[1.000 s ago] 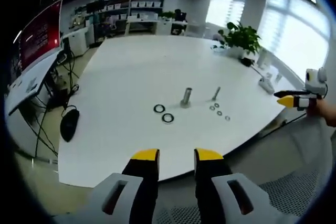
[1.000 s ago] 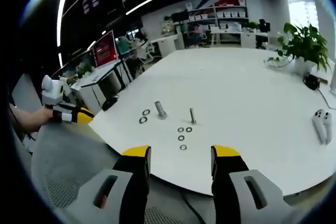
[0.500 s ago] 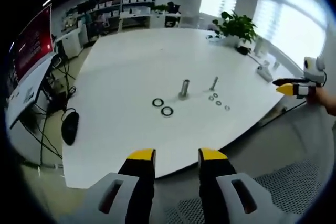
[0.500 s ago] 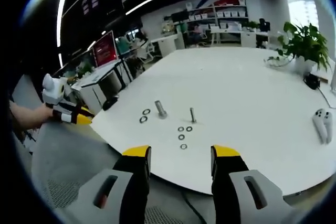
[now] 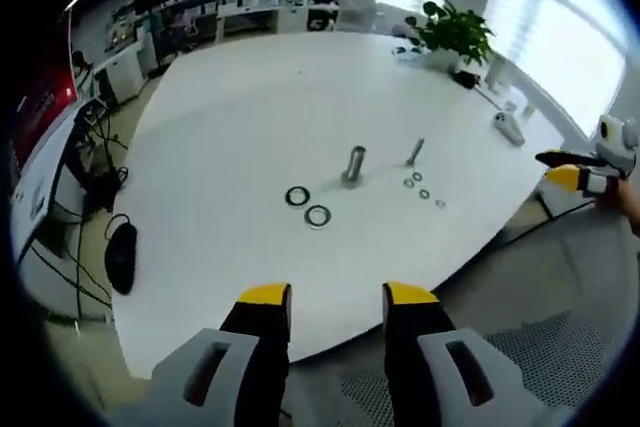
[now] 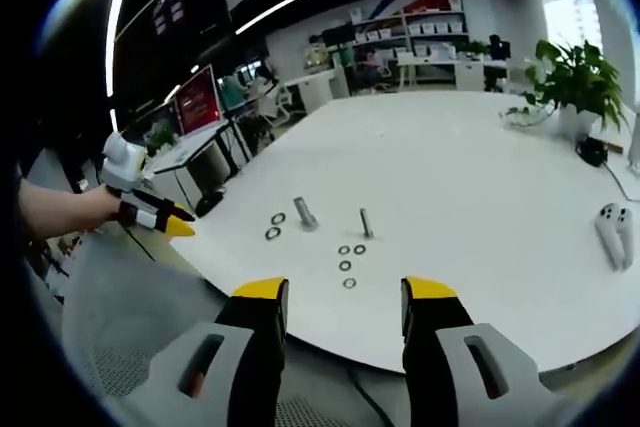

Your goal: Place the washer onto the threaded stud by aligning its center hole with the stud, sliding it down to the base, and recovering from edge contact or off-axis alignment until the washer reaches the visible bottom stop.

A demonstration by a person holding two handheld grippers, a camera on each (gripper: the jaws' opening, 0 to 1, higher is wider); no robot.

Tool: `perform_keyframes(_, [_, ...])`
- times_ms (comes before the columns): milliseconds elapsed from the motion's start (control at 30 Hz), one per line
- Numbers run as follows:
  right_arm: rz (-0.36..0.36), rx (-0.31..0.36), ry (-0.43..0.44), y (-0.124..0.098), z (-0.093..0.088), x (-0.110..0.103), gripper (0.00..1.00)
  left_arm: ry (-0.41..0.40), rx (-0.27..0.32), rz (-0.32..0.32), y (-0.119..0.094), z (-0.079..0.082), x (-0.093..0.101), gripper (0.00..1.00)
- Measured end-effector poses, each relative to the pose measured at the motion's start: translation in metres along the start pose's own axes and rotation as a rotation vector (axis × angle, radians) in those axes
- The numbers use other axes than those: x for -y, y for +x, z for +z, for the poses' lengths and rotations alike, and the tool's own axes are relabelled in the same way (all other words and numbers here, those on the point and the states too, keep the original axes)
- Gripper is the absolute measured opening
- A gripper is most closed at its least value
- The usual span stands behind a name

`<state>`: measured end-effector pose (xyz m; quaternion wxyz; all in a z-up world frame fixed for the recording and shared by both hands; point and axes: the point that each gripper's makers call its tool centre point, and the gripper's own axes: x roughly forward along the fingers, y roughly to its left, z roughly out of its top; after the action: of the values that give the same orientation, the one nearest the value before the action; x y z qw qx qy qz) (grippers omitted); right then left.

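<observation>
On the white table (image 5: 230,117) stand a thick threaded stud (image 5: 354,164) and a thinner stud (image 5: 415,152). Two large washers (image 5: 297,195) (image 5: 318,215) lie flat left of the thick stud, and several small washers (image 5: 425,193) lie by the thin one. My left gripper (image 5: 337,297) is open and empty, short of the table's near edge. My right gripper (image 6: 345,292) is also open and empty, off the table edge, facing the thick stud (image 6: 304,212), the thin stud (image 6: 366,222), the large washers (image 6: 272,232) and the small washers (image 6: 345,265). Each gripper appears in the other's view: the left gripper (image 6: 160,217) and the right gripper (image 5: 575,169).
A potted plant (image 6: 575,82) and a white handheld controller (image 6: 612,232) sit at the table's far right side. A black mouse (image 5: 120,257) lies on a lower desk beside the table. Desks, monitors and shelves stand behind. Grey mesh chair backs show below both grippers.
In the right gripper view, the left gripper and the hand holding it have moved right, closer to the table edge. The studs and washers have not moved. Both grippers stay open.
</observation>
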<state>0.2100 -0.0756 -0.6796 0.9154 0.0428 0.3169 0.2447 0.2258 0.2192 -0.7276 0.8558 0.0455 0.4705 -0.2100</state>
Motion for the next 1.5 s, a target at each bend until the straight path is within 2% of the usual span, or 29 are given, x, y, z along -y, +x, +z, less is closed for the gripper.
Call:
perform_keyframes(200, [-0.003,0.007,0.01,-0.001,0.001,0.001,0.48,0.038,-0.023,-0.005,0.034,0.016,0.0,0.32])
perform_keyframes(267, [-0.003,0.003,0.01,0.0,0.0,0.001,0.48,0.048,-0.068,-0.005,0.047,0.015,0.0,0.32])
perform_keyframes(433, [-0.002,0.008,0.011,-0.001,0.0,0.001,0.48,0.109,-0.102,0.01,0.07,0.02,-0.002,0.32])
perform_keyframes(667, [-0.01,0.016,0.018,-0.001,0.002,0.003,0.48,0.076,-0.179,-0.003,0.1,0.019,-0.006,0.32])
perform_keyframes(1067, [-0.009,0.017,0.02,-0.001,0.001,0.003,0.47,0.086,-0.28,0.033,0.13,0.008,-0.024,0.31])
perform_keyframes(1233, [-0.006,0.014,0.018,-0.001,0.001,0.003,0.47,0.072,-0.28,0.041,0.138,0.011,-0.025,0.31])
perform_keyframes(1333, [-0.007,0.013,0.017,-0.001,0.001,0.003,0.47,0.113,-0.277,0.055,0.142,0.016,-0.027,0.29])
perform_keyframes(1500, [-0.008,0.013,0.016,0.0,0.001,0.003,0.47,0.113,-0.259,0.053,0.146,0.023,-0.026,0.29])
